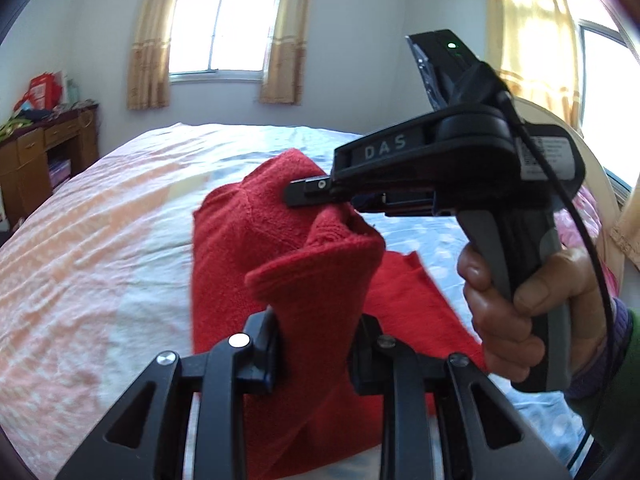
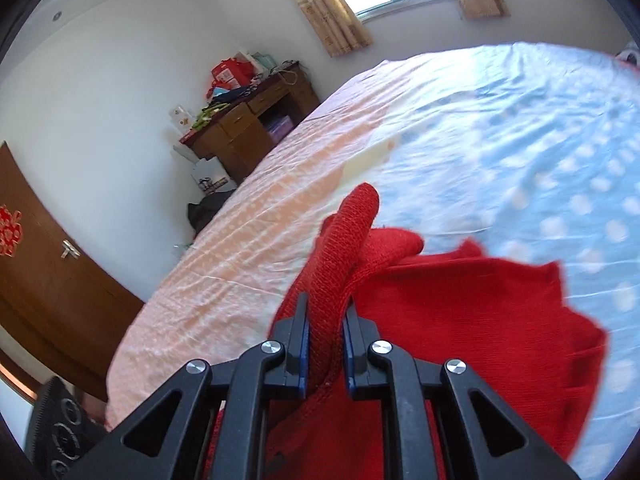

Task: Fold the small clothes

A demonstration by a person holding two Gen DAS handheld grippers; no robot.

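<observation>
A red knitted garment (image 1: 240, 240) lies partly on a bed (image 1: 100, 220) spread with a pink-and-blue dotted sheet, while a person works it with a hand-held gripper in each hand. At left, the left gripper (image 1: 316, 344) has its jaws closed on a bunched fold of the red knit, which stands up in a cone between them. To its right, the right gripper (image 1: 308, 192), gripped by the person's hand (image 1: 516, 312), reaches across with its jaws pinched on another raised part of the same garment; the right wrist view shows a ribbed edge of the knit (image 2: 340, 264) clamped between the blue pads (image 2: 304, 344), with the rest of the cloth draping down onto the blue half of the sheet. The step in hand looks like the lift that opens a fold: both grips are set and the garment hangs between them and the bed. The next move probably calls for carrying both held edges together in one direction and laying them over the part resting on the sheet, keeping the knit taut enough that it does not bunch. A wooden desk (image 1: 48, 148) stands beyond the bed.
</observation>
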